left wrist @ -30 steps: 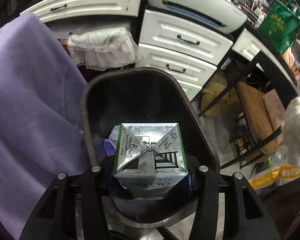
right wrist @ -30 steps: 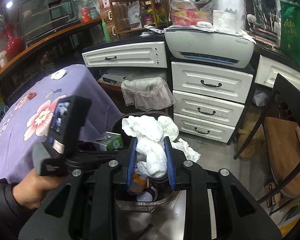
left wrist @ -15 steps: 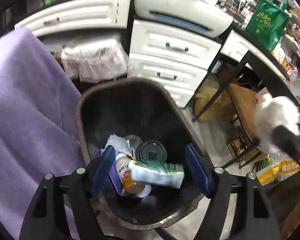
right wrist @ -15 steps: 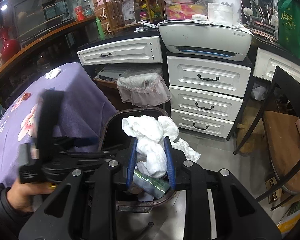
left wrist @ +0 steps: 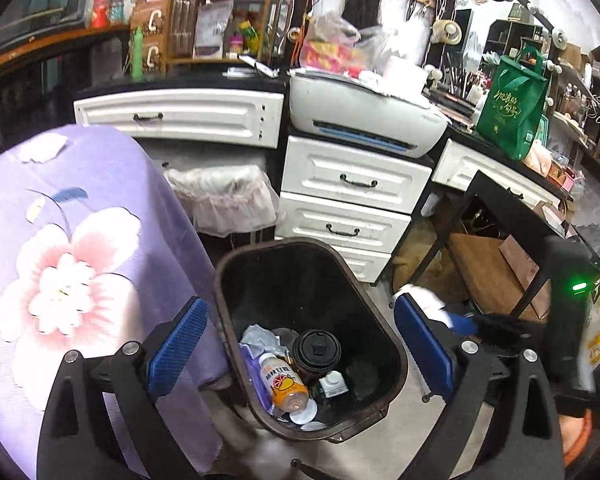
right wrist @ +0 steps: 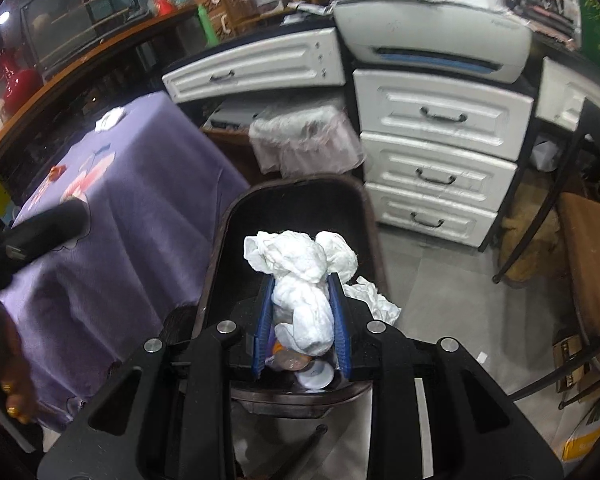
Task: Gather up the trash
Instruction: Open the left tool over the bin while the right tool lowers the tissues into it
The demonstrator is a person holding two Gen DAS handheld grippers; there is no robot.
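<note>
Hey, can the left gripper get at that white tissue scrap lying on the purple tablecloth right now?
Probably yes. The left gripper has open, empty jaws, and the tissue scrap lies alone on the tablecloth, nothing covering it.

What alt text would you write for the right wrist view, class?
The right gripper clamps a crumpled white paper tissue wad between its blue fingers, above a dark plastic trash bin holding bottles and lids. A purple flowered tablecloth hangs left; white drawers stand behind.
</note>
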